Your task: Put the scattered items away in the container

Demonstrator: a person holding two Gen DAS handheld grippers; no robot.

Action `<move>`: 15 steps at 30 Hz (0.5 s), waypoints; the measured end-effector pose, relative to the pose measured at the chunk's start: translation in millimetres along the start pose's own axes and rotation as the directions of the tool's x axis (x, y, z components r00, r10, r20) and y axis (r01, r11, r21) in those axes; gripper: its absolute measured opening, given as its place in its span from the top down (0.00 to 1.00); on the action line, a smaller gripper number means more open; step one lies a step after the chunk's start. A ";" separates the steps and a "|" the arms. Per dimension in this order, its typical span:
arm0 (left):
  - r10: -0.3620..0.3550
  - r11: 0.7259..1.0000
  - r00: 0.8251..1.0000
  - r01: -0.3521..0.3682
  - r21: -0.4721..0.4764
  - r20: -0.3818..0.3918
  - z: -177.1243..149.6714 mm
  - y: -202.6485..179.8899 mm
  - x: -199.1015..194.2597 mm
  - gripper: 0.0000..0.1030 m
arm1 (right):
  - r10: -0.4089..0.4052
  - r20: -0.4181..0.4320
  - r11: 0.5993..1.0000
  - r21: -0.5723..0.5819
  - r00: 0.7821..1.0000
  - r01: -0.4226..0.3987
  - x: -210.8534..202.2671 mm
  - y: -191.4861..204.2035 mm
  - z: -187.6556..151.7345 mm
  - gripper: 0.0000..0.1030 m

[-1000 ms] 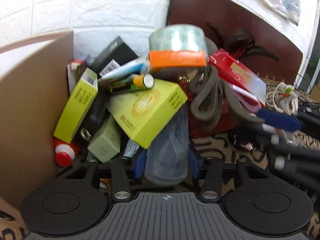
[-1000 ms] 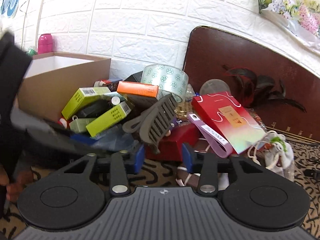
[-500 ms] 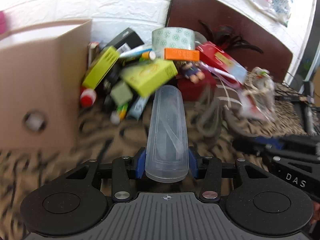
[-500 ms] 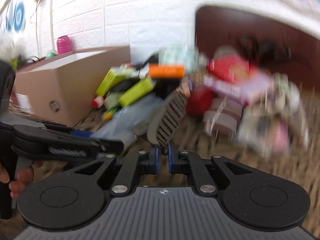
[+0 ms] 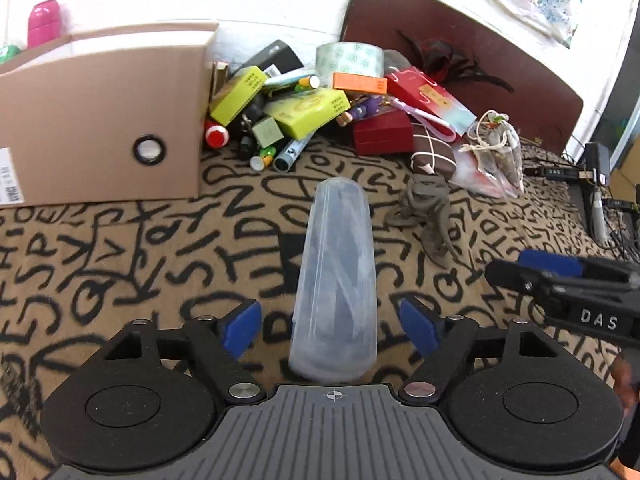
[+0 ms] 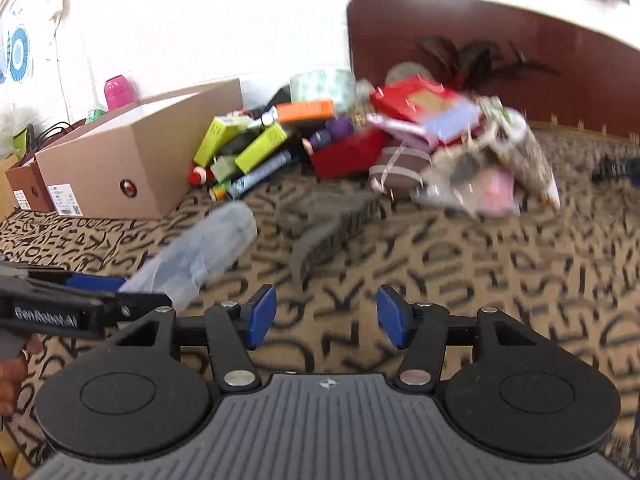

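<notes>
A translucent plastic case (image 5: 335, 276) lies on the patterned cloth between the open jaws of my left gripper (image 5: 333, 327), touching neither pad; it also shows in the right wrist view (image 6: 196, 256). A grey hair claw (image 5: 430, 212) lies on the cloth to its right, seen blurred in the right wrist view (image 6: 328, 228) ahead of my open, empty right gripper (image 6: 326, 316). The cardboard box (image 5: 104, 116) stands at the left, also in the right wrist view (image 6: 120, 168). A pile of small boxes, a tape roll (image 5: 348, 58) and a red box (image 5: 382, 136) lies beside it.
A dark brown board (image 5: 460, 44) leans on the white wall behind the pile. A mesh bag (image 5: 494, 152) lies at the pile's right. A pink bottle (image 5: 43, 20) stands behind the box. Black cables and gear (image 5: 592, 184) sit at the far right.
Both grippers pulled back from the pile, carrying the plastic case and the hair claw. Both have now opened; the case and the claw lie on the cloth.
</notes>
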State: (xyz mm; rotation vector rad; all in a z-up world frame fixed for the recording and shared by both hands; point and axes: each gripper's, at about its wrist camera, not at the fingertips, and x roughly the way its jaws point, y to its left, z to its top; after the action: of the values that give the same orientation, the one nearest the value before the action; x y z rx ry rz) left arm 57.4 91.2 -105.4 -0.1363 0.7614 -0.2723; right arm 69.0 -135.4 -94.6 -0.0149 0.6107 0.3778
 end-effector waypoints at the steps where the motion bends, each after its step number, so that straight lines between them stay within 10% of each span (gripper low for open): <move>1: 0.007 1.000 1.000 -0.007 0.002 -0.002 3.3 -0.4 4.6 0.15 | -0.003 0.003 1.000 -0.007 1.000 0.003 5.6 2.1 4.6 0.38; 8: 0.034 0.998 0.999 -0.033 0.052 -0.002 22.3 -5.1 30.6 0.17 | -0.006 -0.026 1.000 -0.019 1.000 0.005 52.1 12.4 28.2 0.42; 10: 0.038 0.997 0.999 -0.038 0.069 -0.004 24.9 -5.7 35.1 0.19 | -0.014 -0.043 1.000 -0.014 0.999 0.013 61.3 11.0 31.0 0.60; 15: 0.052 0.992 0.999 -0.051 0.117 -0.002 26.0 -7.2 37.9 0.56 | -0.002 -0.065 1.000 -0.024 0.998 0.000 63.4 8.5 28.8 0.75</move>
State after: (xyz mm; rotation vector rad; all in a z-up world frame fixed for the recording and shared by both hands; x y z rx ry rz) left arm 100.2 73.9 -110.2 -0.0054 0.7513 -0.2673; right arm 129.8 -102.2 -105.8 -0.0507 0.6698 0.3851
